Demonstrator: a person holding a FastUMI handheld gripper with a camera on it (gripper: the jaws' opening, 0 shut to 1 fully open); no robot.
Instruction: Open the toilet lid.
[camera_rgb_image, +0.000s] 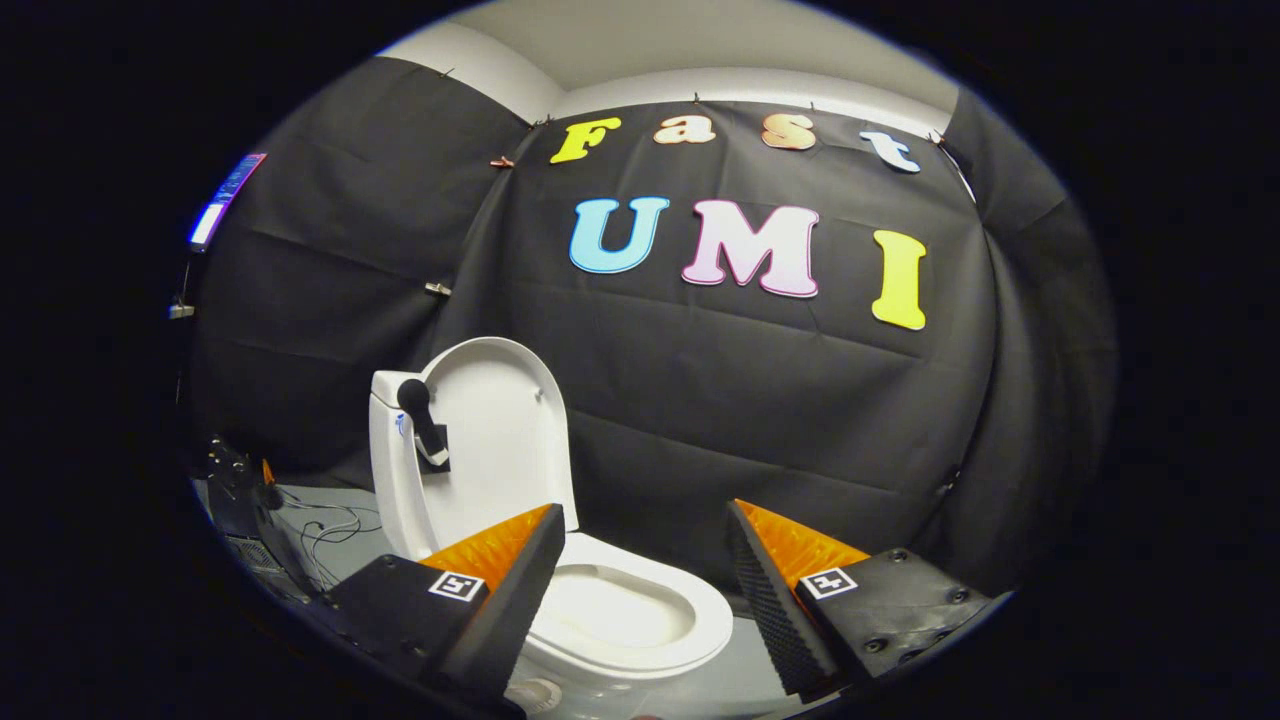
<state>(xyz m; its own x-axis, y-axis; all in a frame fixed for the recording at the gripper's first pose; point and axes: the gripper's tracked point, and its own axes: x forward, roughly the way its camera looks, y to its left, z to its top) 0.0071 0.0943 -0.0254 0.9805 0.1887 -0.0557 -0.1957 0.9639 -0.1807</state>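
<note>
A white toilet (610, 615) stands ahead of my fingers and a little to their left. Its lid (500, 440) is raised upright against the tank (392, 470), so the seat ring and bowl lie exposed. A black handle (422, 418) sticks up beside the lid on the tank side. My gripper (645, 525) is open, its two fingers wide apart with nothing between them. The left finger (510, 590) overlaps the near edge of the seat in view; I cannot tell whether it touches. The right finger (775, 590) stands off the bowl's right side.
Black cloth walls close the booth behind and on both sides of the toilet. Dark equipment and loose cables (320, 530) lie on the grey floor left of the tank. A small lit screen (225, 200) hangs high on the left wall.
</note>
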